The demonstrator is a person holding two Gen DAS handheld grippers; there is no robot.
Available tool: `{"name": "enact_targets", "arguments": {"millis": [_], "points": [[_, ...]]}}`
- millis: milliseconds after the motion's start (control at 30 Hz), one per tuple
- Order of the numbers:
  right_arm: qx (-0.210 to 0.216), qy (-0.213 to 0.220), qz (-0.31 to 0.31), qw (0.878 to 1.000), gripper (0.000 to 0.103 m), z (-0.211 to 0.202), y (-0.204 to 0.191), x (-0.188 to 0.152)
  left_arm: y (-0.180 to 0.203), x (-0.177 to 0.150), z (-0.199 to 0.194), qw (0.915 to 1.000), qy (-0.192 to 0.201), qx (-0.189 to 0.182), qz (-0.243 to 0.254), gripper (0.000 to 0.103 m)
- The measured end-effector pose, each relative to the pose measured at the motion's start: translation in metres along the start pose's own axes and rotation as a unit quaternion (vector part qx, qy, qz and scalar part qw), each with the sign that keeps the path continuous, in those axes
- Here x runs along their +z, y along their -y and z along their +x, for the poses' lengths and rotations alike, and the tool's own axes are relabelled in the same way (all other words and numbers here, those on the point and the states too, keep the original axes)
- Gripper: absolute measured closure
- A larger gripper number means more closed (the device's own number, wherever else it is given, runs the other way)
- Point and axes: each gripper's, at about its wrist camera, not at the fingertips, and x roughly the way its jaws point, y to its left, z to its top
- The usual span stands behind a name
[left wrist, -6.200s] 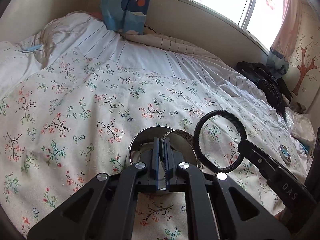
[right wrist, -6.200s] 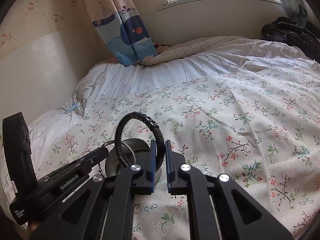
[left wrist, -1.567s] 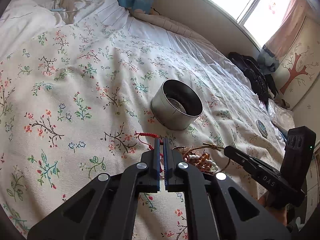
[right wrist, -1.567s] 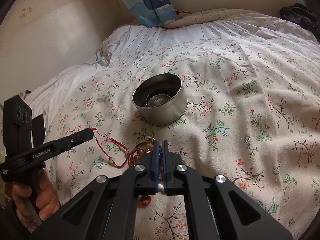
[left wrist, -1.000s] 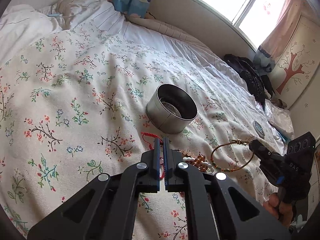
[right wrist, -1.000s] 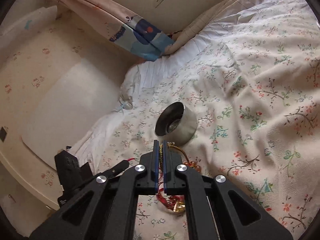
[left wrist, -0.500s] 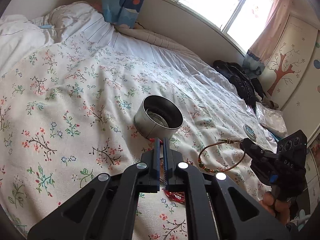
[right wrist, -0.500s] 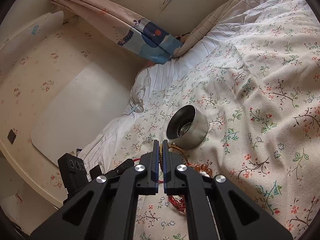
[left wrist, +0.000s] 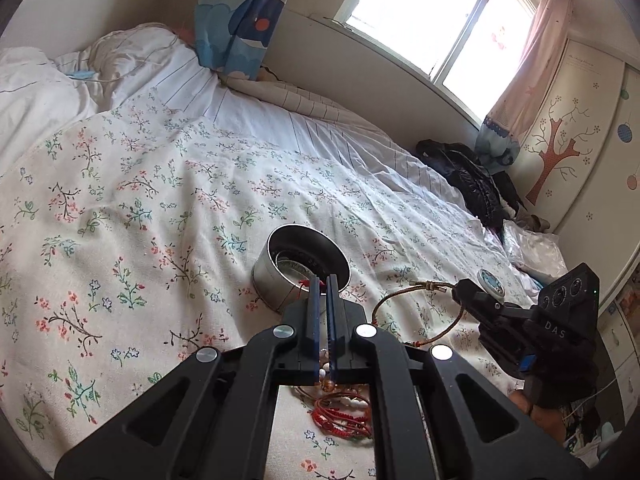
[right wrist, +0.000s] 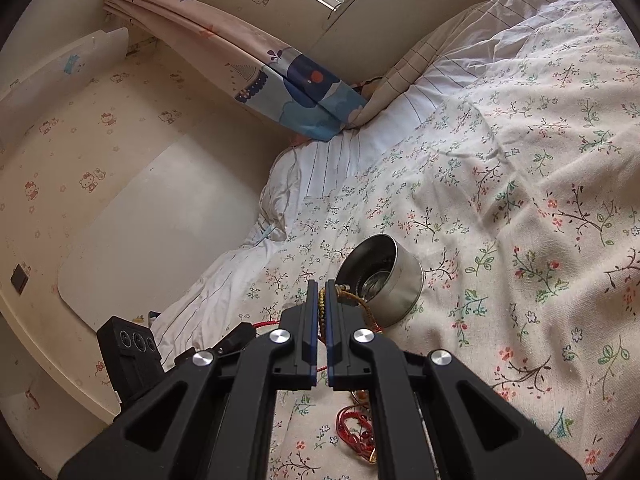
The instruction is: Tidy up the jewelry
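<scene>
Left wrist view, fingers: the left gripper [left wrist: 323,292] has its fingers pressed together on a thin red cord [left wrist: 306,282]; most of the cord is hidden behind them, so how it runs on is hard to make out.
Ahead of the fingers: a round metal tin [left wrist: 298,266] stands open on the floral bedspread [left wrist: 120,208], just beyond the fingertips; rings of metal lie inside, too dim to tell apart.
Below the fingers: a heap of red string bracelets [left wrist: 342,416] and pale and amber beads lies on the bedspread, half covered by the gripper's frame.
Right of the fingers: the right gripper [left wrist: 460,290] pinches a brown cord bangle [left wrist: 420,312] by its gold clasp, raised off the bed; a hand [left wrist: 544,420] under it is cut off.
Right wrist view, fingers: closed on the bangle's gold end [right wrist: 321,300], the loop mostly hidden.
Left of these fingers: the left gripper's tip [right wrist: 236,336], red cord trailing from it.
Ahead, right: the tin [right wrist: 384,276], tilted toward the camera.
Beyond: curtain [right wrist: 296,92], rumpled white duvet [right wrist: 344,152].
</scene>
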Motion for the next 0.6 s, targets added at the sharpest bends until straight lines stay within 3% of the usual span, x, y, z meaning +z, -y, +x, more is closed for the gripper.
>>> {"name": "enact_targets", "arguments": {"millis": [600], "points": [[0.032,0.026,0.002,0.999,0.099,0.033,-0.005,0.032,0.004,0.048,0.031,0.9976,0.036,-0.048,-0.033,0.1]]}}
